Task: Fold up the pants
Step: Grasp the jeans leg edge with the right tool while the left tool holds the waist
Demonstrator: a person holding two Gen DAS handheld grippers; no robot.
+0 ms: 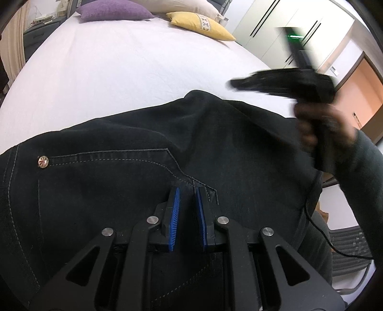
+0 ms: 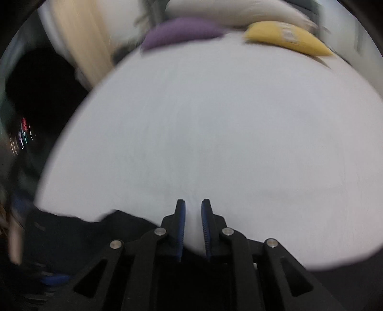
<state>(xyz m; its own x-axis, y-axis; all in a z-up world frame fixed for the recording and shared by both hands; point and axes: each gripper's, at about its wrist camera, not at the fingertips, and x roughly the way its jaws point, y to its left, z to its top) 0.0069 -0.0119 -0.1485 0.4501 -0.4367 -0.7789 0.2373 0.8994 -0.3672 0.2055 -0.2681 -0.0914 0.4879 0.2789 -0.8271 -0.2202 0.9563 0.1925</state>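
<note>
A: Where are the black jeans [image 1: 167, 148] now?

B: Lying on the bed [image 1: 107, 71], on the white sheet, at the near edge. The left wrist view shows the seat of them: a back pocket with pale stitching and a brass rivet [image 1: 43, 162] at its corner. There is a raised hump of cloth at the far edge.

A: And the left claw [image 1: 187, 191]?

B: Low over the denim beside the pocket corner, its blue pads nearly pressed together with only a narrow slit between them. It looks like a thin bit of cloth is nipped there, but I cannot tell for sure (the tips hide the contact).

A: The right one?

B: The right claw [image 2: 193, 203] is over bare sheet, its jaws a little way apart with nothing between them. In the left view it shows as a dark blur in the person's hand [image 1: 320, 124], above the right side of the jeans.

A: So how far along is the folding?

B: Early or midway, I'd judge. The top part lies broad and fairly flat, but I see no finished compact stack, and the legs are out of sight, so I cannot say which folds are made. The purple pillow [image 1: 115, 10] and yellow pillow [image 1: 201, 24] sit well apart at the head of the bed, so there is room to work.
</note>
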